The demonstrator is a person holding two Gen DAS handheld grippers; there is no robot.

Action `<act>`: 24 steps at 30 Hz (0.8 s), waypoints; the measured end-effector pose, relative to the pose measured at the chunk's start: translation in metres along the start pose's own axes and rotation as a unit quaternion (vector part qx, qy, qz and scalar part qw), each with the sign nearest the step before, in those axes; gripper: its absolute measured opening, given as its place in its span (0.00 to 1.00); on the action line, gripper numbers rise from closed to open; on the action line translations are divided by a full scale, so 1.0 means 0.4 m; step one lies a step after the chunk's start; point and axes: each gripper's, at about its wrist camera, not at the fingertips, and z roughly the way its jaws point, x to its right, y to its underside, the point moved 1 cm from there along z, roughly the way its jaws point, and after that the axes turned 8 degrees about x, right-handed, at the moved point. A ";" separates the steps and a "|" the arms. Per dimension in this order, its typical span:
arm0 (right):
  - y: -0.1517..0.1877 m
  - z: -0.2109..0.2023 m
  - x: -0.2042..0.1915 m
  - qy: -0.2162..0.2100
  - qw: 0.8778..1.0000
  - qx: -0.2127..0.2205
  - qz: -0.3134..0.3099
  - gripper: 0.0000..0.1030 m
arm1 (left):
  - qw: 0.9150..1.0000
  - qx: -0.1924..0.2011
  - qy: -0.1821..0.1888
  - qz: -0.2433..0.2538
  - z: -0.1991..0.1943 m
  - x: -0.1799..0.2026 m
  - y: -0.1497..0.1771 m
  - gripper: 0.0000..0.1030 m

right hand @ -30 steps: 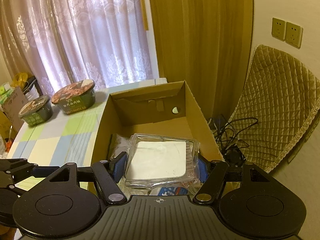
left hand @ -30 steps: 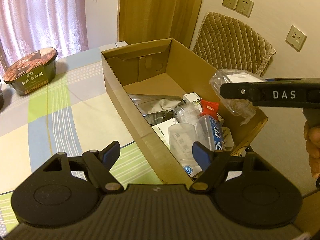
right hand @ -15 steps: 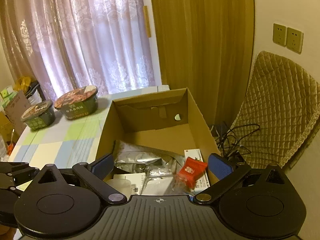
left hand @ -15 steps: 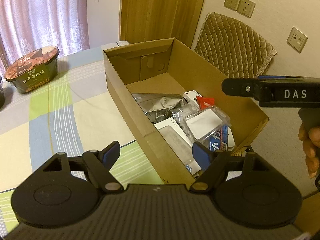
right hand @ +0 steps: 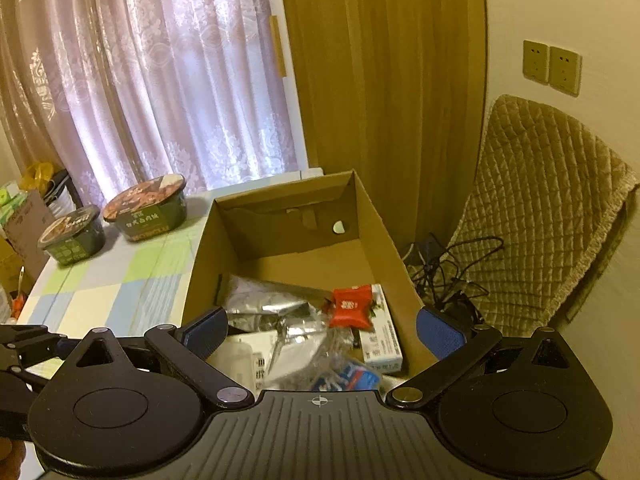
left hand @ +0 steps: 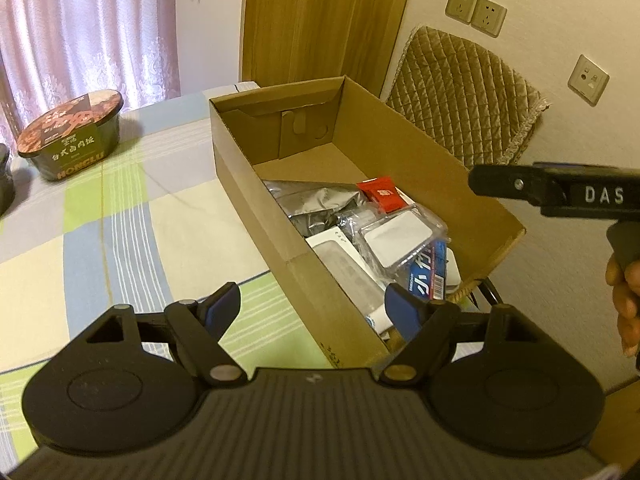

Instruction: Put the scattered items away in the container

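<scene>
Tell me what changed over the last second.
The right tool let go of the clear plastic packet: it dropped into the cardboard box, landing on the other items, and the tool opened and drew back. The left tool stayed open, the bowl unmoved.

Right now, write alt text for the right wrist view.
An open cardboard box on a checked tablecloth holds a silver pouch, a red sachet and other packets. The right gripper hovers over its near end, jaws open and empty. Two instant-meal bowls stand by the curtain.
</scene>
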 end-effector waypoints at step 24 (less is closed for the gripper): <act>0.026 -0.311 -0.048 -0.001 0.999 0.020 0.031 1.00 | 0.998 0.034 -0.047 -0.027 -0.272 0.093 0.078 0.99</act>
